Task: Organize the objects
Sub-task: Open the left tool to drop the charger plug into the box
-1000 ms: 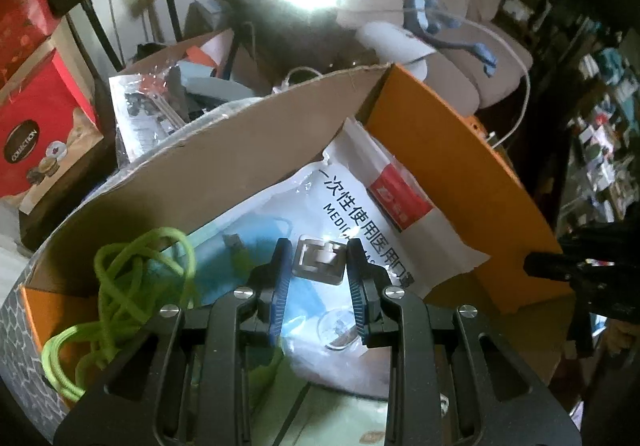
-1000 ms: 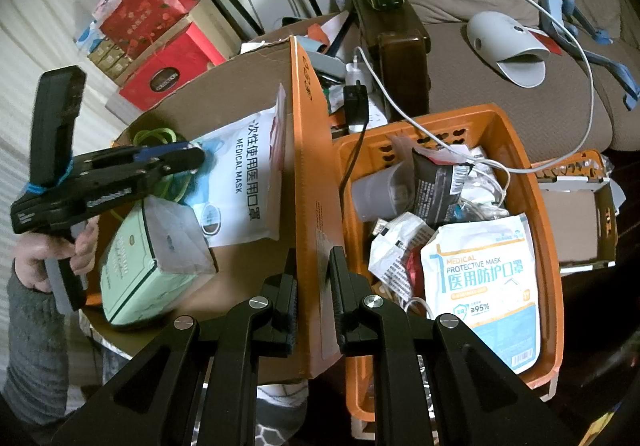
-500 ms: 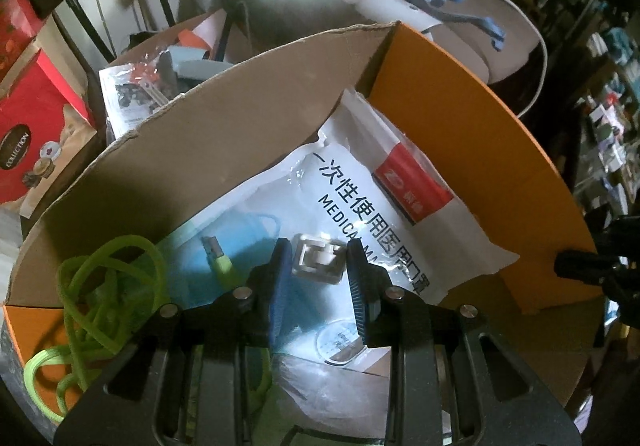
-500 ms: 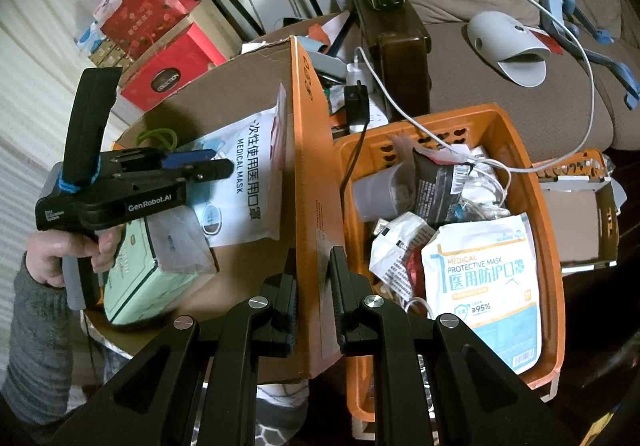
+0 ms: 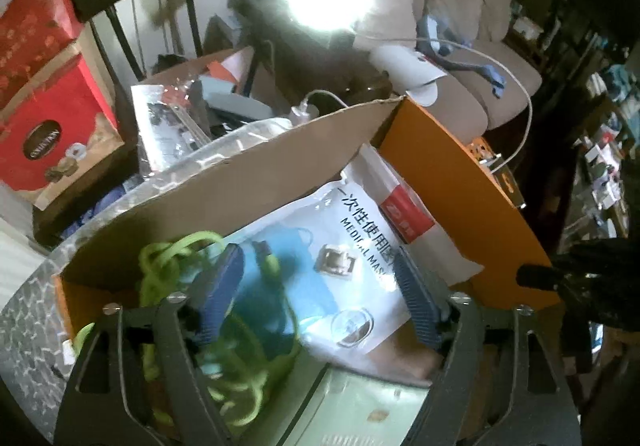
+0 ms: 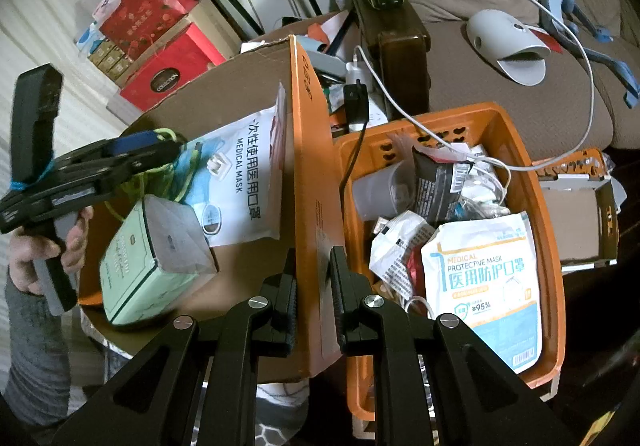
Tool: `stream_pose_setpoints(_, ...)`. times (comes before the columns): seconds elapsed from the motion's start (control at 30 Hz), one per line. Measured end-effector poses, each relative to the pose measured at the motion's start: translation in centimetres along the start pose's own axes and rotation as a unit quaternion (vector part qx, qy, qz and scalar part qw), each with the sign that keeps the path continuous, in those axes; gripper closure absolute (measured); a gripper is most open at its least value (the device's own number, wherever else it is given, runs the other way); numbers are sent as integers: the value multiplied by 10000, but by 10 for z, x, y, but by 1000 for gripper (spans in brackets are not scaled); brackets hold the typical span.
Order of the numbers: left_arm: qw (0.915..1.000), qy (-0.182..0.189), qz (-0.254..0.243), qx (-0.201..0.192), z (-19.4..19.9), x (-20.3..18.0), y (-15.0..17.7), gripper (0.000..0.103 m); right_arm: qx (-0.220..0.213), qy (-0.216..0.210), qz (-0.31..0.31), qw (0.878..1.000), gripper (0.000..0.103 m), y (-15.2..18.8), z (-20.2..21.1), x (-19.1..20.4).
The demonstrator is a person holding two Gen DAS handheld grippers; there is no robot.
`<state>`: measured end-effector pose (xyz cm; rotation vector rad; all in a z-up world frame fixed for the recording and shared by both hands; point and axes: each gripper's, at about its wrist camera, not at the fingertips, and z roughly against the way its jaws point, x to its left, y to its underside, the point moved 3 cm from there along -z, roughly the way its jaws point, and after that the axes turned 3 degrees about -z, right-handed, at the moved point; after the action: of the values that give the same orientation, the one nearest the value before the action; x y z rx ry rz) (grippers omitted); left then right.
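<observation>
Now the left gripper (image 5: 316,266) hangs over the cardboard box (image 5: 248,174) with its blue-padded fingers (image 5: 224,278) spread wide and nothing between them. A small white clip (image 5: 335,259) lies released on the medical mask packet (image 5: 360,246) inside the box, apart from both pads. Beside the packet, on the left, a tangle of green cord (image 5: 168,262) sits in the box, and a pale green carton (image 5: 360,406) lies at the near end, partly under the gripper.

From the right wrist view, the right gripper (image 6: 313,274) is clenched on the orange side wall (image 6: 310,174) of the box, one finger on each face of it, near the front corner. The left gripper (image 6: 160,144) shows there too, held in a hand (image 6: 44,242) over the box's far left part, with the clip (image 6: 219,165) on the packet (image 6: 244,182) just to its right.

Just right of the box stands an orange basket (image 6: 548,246) holding a second mask packet (image 6: 488,286), a dark pouch (image 6: 438,186), a grey cup (image 6: 380,194) and crumpled wrappers (image 6: 396,246). A white cable (image 6: 560,58) runs across its far rim.
</observation>
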<state>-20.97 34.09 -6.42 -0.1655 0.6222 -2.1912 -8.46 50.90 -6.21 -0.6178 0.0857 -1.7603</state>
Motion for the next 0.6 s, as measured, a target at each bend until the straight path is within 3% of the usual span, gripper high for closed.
stream_pose_setpoints(0.33, 9994, -45, 238, -233, 37, 16, 8, 18, 4, -4, 0, 10000, 90, 0, 0, -1)
stream_pose_setpoints(0.47, 9990, -7, 288, -330, 51, 21, 13, 9, 3, -2, -2, 10000, 90, 1, 0, -1)
stream_pose_setpoints(0.6, 9989, -38, 230, -395, 63, 23, 17, 9, 5, -2, -1, 10000, 90, 1, -1, -1)
